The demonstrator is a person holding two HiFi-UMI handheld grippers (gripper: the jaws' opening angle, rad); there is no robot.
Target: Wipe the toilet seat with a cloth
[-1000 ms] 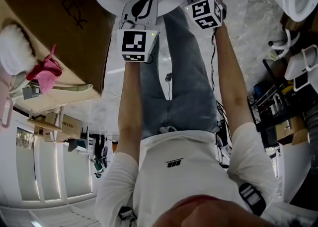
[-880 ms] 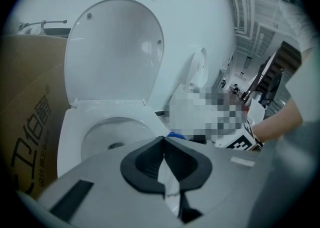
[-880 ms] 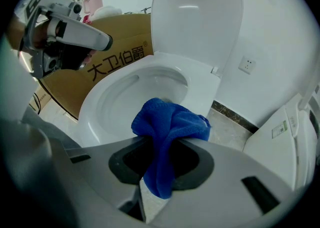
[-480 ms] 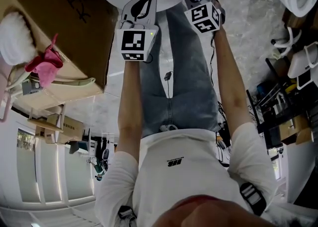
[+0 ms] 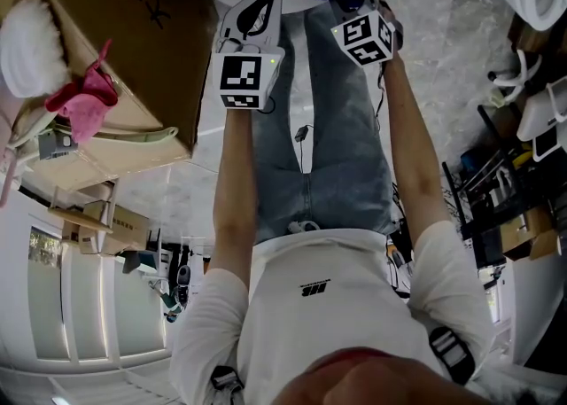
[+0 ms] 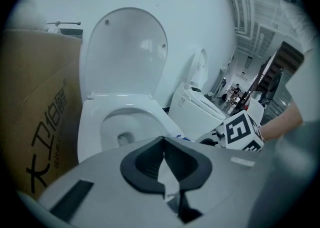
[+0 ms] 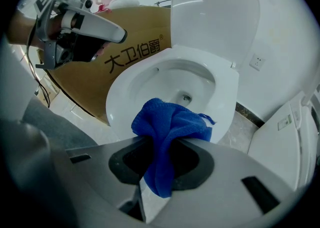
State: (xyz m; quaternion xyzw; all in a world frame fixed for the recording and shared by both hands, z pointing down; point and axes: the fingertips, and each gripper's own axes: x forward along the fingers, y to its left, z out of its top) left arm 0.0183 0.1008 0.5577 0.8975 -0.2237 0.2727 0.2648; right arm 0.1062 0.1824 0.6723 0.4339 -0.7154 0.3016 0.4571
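Tongs status: right tongs (image 7: 159,169) clamped on blue cloth (image 7: 172,122), bunched end pointing at toilet seat (image 7: 226,86), front rim just ahead and below. Beside them, left tongs (image 6: 164,164) closed, empty. Right looks nearer.

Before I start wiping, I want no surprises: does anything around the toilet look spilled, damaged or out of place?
Nothing stands out. The lid is upright, the seat down and intact, the blue cloth bunched in the right hand-held gripper.
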